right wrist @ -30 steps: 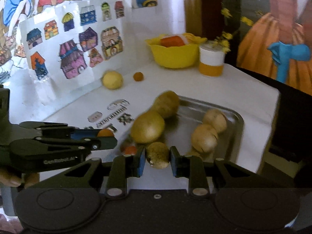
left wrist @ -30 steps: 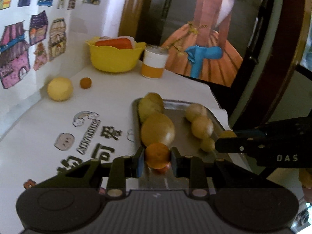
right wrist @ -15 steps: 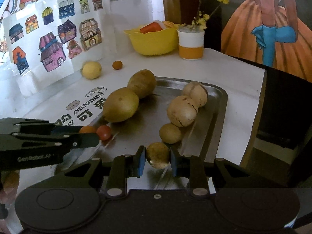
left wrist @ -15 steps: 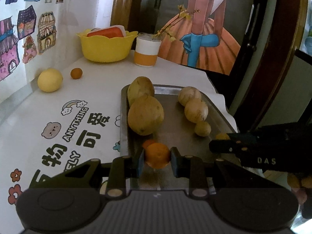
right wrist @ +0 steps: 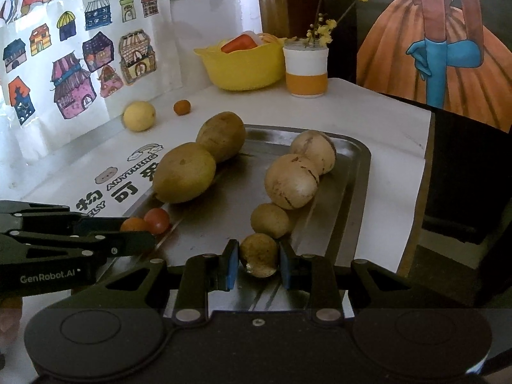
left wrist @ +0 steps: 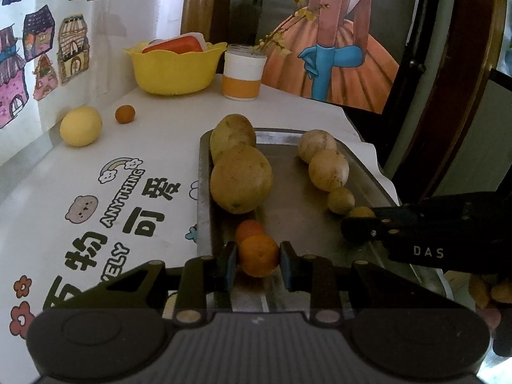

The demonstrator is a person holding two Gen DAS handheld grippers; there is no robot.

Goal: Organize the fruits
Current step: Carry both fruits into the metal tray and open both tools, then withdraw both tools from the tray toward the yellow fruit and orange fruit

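Left wrist view: our left gripper [left wrist: 258, 260] is clamped on a small orange [left wrist: 258, 254] at the near left end of the metal tray [left wrist: 297, 224], just behind a red cherry tomato [left wrist: 249, 228].

Right wrist view: our right gripper [right wrist: 258, 257] is closed on a small brown fruit [right wrist: 258, 253] at the tray's near right end.

We judge the sorting well along: two rows run down the tray, large to small. The left row counts two big yellow-green fruits [right wrist: 184, 176], one tomato and the held orange. The right row counts two pale round fruits [right wrist: 291, 180], one smaller brown one [right wrist: 270, 220] and the held piece. Left out on the white table [right wrist: 377, 112]: one lemon [right wrist: 139, 116] and one tiny orange fruit [right wrist: 182, 107], near the wall. One yellow bowl [right wrist: 243, 67] and one cup [right wrist: 306, 72] stand behind.
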